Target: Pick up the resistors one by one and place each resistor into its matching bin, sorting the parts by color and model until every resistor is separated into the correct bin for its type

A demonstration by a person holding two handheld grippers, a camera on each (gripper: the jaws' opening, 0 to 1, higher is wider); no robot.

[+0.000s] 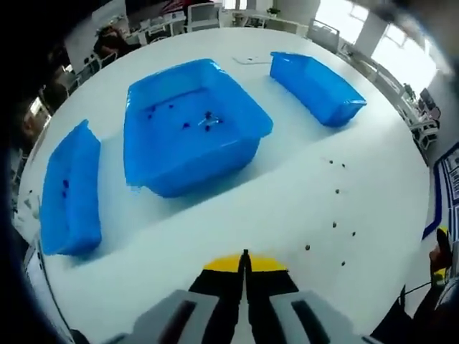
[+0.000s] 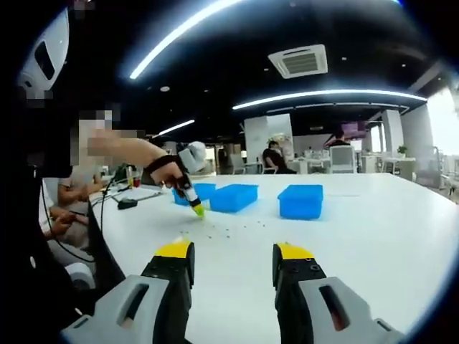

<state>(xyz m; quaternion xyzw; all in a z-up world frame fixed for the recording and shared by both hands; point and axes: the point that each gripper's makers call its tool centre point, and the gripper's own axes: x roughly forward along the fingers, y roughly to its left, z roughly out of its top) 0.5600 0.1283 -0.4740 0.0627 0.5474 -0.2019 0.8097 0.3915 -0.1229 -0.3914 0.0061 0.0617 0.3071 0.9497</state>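
Left gripper view: white table (image 1: 215, 222), office behind w/ chairs and desks. Three blue bins: middle bin (image 1: 190, 125) w/ dark resistors inside, left bin (image 1: 68, 190), far bin (image 1: 315, 86). Loose resistors (image 1: 337, 215) lie scattered right of the left gripper (image 1: 245, 261), jaws closed, nothing visibly gripped. Right gripper view: right gripper (image 2: 233, 258) wide open, empty; ceiling lights, seated people (image 2: 272, 158) beyond.

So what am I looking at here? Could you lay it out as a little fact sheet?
Surface: white table
Containers: three blue bins: middle bin, left bin, right bin
Middle bin contents: a few small dark parts
Loose parts: scattered resistors on the table, right of the bins
Left gripper: jaws closed together, nothing visibly between them, low over the table
Right gripper: jaws apart, empty
Background: seated people at the table's far end
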